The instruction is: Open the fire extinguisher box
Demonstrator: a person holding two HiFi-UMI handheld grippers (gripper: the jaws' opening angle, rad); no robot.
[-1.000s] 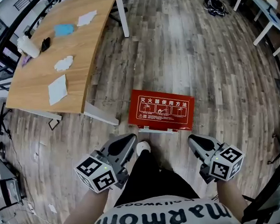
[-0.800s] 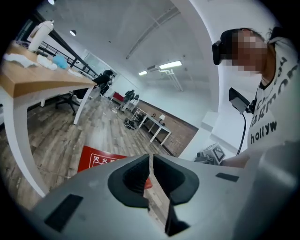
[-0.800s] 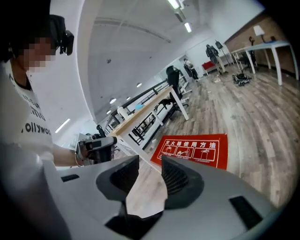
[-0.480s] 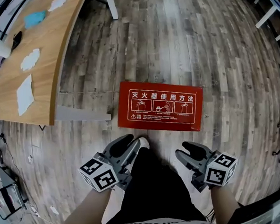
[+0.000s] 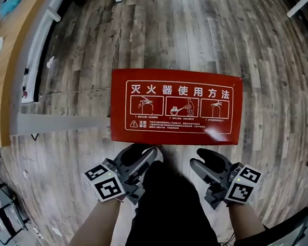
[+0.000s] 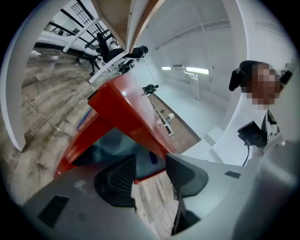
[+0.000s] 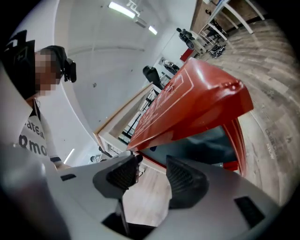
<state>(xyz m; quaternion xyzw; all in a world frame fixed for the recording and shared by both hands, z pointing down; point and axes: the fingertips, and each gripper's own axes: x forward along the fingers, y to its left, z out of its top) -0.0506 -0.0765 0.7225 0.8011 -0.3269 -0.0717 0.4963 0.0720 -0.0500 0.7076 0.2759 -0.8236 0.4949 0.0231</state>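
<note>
Only gripper views show a dark window (image 6: 111,144) on the box (image 5: 176,105).

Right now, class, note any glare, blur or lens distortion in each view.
Head view: the wooden floor bows toward the edges, and a white glare spot sits near the lower right corner of the fire extinguisher box. Left gripper view: black corners, box edge softly blurred. Right gripper view: ceiling lights blown out white.
</note>
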